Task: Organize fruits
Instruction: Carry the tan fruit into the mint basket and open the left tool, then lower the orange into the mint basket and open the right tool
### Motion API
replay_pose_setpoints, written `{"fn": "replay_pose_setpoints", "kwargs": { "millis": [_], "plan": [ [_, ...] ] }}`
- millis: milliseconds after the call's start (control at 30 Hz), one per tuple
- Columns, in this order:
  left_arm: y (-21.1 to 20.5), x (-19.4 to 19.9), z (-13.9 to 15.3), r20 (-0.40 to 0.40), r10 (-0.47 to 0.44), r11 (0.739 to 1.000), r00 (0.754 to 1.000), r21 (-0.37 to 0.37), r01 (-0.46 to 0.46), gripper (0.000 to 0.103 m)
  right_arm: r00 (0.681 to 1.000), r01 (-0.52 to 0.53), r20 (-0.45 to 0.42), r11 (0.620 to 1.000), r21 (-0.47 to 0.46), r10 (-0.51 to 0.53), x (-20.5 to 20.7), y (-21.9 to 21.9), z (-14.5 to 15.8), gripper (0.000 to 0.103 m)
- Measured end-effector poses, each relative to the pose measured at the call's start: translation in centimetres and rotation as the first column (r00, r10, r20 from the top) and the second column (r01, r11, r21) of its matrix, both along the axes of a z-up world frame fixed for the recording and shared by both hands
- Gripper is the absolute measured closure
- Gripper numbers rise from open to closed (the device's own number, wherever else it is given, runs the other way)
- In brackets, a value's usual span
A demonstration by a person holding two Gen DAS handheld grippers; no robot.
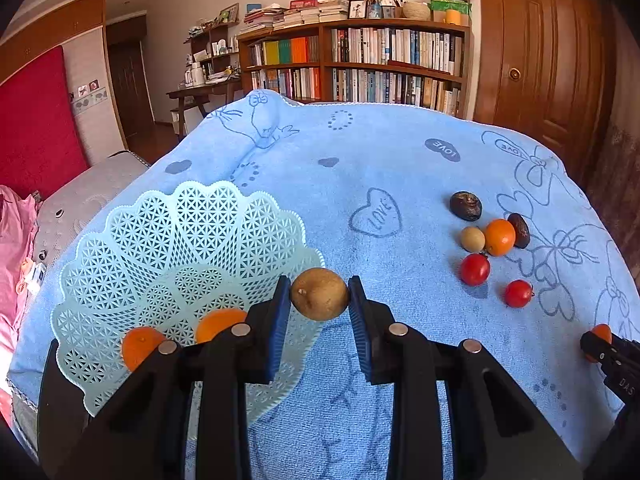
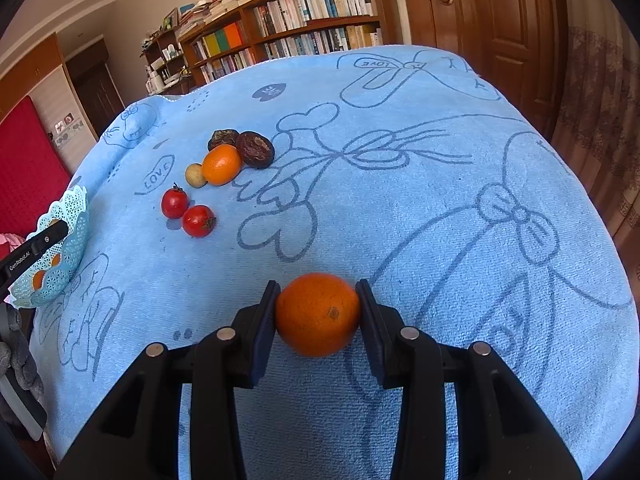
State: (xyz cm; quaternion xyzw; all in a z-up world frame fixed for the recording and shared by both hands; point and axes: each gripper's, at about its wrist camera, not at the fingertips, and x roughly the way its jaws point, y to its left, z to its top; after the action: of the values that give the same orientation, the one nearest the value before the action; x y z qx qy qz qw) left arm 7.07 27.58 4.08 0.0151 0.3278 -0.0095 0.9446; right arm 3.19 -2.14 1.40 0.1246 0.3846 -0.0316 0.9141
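A blue towel (image 1: 400, 184) covered the table; the left gripper (image 1: 319, 300) pinched a brown fruit (image 1: 319, 294) at the basket (image 1: 120, 240) rim, seemingly for dropping; the right gripper (image 2: 318, 314) clamped an orange (image 2: 318, 314) above the towel.

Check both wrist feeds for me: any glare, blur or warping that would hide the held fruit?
Left wrist view: sharp and evenly lit; the brown fruit in the left gripper is clear, and fisheye warping bends the bookshelf. Right wrist view: also sharp; the orange in the right gripper shows no glare, the blue towel bulges, corners are dark.
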Motion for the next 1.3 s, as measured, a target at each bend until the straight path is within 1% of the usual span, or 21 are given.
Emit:
{"fn": "replay_pose_setpoints", "kwargs": {
  "millis": [233,300,367,433,500,567,733,833,900,967,1067,1233,1300],
  "plan": [
    [1.6,0.3,0.0,0.006,0.044,0.999,0.999,-0.008,-0.044,0.072,1.000,0.000,-0.001,1.000,-0.003,0.000,0.0,0.1,0.0,0.064],
    [1.9,0.3,0.1,0.014,0.059,0.998,0.998,-0.007,-0.059,0.062,1.000,0.000,-0.001,1.000,-0.004,0.000,0.0,0.1,0.0,0.064],
    [2.3,0.2,0.3,0.032,0.080,0.997,0.996,-0.004,-0.080,0.027,1.000,0.000,-0.001,1.000,-0.005,0.000,0.0,0.1,0.0,0.064],
    [2.7,-0.1,0.6,0.072,0.099,0.995,0.992,0.010,-0.100,0.020,1.000,0.000,-0.001,1.000,-0.004,0.000,0.0,0.2,0.0,0.064],
    [3.1,-0.2,0.9,0.085,0.106,0.994,0.991,0.025,-0.109,0.020,1.000,0.001,-0.001,1.000,-0.007,-0.001,0.0,0.2,0.0,0.064],
    [3.7,-0.4,1.2,0.094,0.120,0.992,0.988,0.025,-0.123,0.020,1.000,0.002,-0.001,1.000,-0.012,-0.002,0.0,0.2,0.0,0.064],
    [6.2,-0.9,2.1,0.111,0.166,0.986,0.980,-0.006,-0.166,0.020,1.000,0.002,-0.014,0.999,-0.054,-0.003,0.1,0.4,0.2,0.064],
    [8.1,-1.3,2.7,0.124,0.211,0.977,0.970,-0.032,-0.208,0.014,1.000,-0.016,-0.014,0.998,-0.061,0.015,0.2,1.0,0.7,0.064],
    [9.2,-1.5,3.1,0.136,0.242,0.970,0.961,-0.046,-0.238,0.013,0.999,-0.040,-0.002,0.998,-0.053,0.040,0.4,2.0,1.5,0.064],
    [10.2,-1.7,3.4,0.142,0.267,0.964,0.953,-0.053,-0.262,0.013,0.997,-0.076,0.019,0.996,-0.052,0.077,0.7,3.3,2.5,0.064],
    [11.4,-1.9,3.8,0.143,0.289,0.957,0.947,-0.074,-0.281,0.013,0.986,-0.160,0.042,0.985,-0.065,0.162,1.6,6.1,3.9,0.064],
    [12.3,-2.4,4.4,0.154,0.299,0.953,0.942,-0.093,-0.287,0.012,0.947,-0.313,0.061,0.948,-0.061,0.316,3.3,12.2,5.2,0.064],
    [12.5,-2.5,4.6,0.159,0.297,0.954,0.941,-0.096,-0.284,0.010,0.929,-0.361,0.067,0.931,-0.054,0.365,4.1,15.0,5.5,0.064]
  ]
}}
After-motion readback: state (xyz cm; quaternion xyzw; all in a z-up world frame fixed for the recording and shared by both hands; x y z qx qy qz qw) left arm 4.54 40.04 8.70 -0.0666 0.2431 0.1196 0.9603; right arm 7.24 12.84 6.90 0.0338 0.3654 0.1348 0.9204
